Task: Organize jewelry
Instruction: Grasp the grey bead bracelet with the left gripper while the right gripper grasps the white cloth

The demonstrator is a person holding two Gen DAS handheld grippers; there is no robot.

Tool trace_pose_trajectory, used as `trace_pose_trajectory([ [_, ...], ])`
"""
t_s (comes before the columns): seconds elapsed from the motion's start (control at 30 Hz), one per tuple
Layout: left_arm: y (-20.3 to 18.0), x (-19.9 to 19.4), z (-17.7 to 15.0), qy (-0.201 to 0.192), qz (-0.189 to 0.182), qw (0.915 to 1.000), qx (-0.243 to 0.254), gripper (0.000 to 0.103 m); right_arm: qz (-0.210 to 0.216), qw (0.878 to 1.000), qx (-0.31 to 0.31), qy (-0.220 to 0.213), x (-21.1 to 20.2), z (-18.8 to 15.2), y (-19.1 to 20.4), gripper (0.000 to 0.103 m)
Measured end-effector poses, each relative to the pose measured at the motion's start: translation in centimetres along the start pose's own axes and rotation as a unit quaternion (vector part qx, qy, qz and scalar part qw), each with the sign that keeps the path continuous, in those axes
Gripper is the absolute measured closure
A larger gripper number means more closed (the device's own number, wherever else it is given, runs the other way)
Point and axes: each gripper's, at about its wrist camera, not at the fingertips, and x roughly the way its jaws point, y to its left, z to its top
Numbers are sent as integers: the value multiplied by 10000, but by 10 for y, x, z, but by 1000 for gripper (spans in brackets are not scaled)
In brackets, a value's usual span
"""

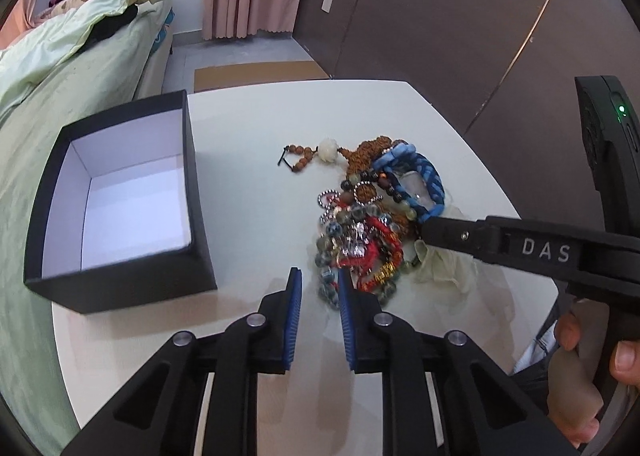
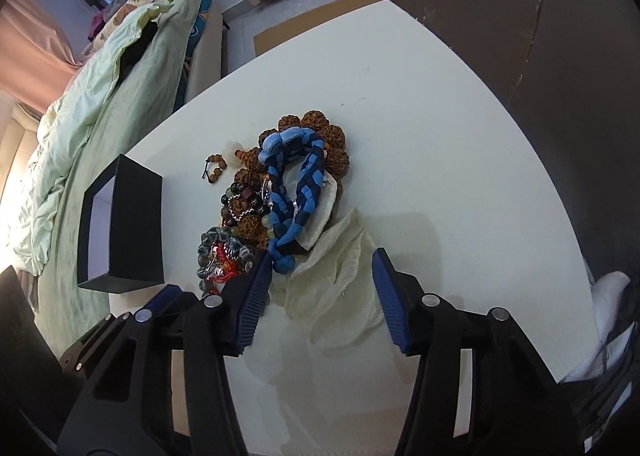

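A tangled jewelry pile (image 1: 368, 215) of beads and blue braid, both grippers' jaws parted, gripping nothing

My left gripper (image 1: 319, 283) angled down, jaws narrow w/ a small gap, nothing pinched btwn the blue pads. Right gripper (image 2: 320, 268) also tipped down, jaws about half open, nothing clamped. Its black finger reaches in from the right in left cam; my right hand (image 1: 588, 372) wraps the handle.
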Motion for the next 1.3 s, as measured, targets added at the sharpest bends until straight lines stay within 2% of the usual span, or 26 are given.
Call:
trace_pose_trajectory([
  [0.17,2,13,5,63,6,10000,-30,87,42,9999,-24,116,11,4,4,63],
  [0.23,3,17,7,90,11,9999,-72,87,129,9998,-74,153,12,5,6,80],
  [0.37,5,22,10,110,-62,9998,-136,89,188,9997,-84,151,11,6,6,84],
  [0.43,7,24,9,132,-91,9998,-143,89,248,9996,-44,154,10,7,4,92],
  [0.6,6,23,8,98,-70,9999,-95,89,431,9990,49,137,2,7,-2,92],
  [0.67,5,24,7,140,-151,9997,-106,95,509,9986,66,123,-2,6,-3,92],
  [0.8,2,18,6,91,-193,9997,-113,96,645,9978,152,78,-11,5,-10,92],
  [1.1,-9,-29,6,-277,-577,9979,-127,96,809,9962,335,-6,-29,-6,-26,92],
  [1.23,-12,-50,5,-457,-708,9964,-119,97,991,9942,426,20,-35,-14,-31,92],
  [1.3,-13,-56,6,-497,-725,9960,-129,97,945,9945,430,104,-34,-18,-33,92],
])
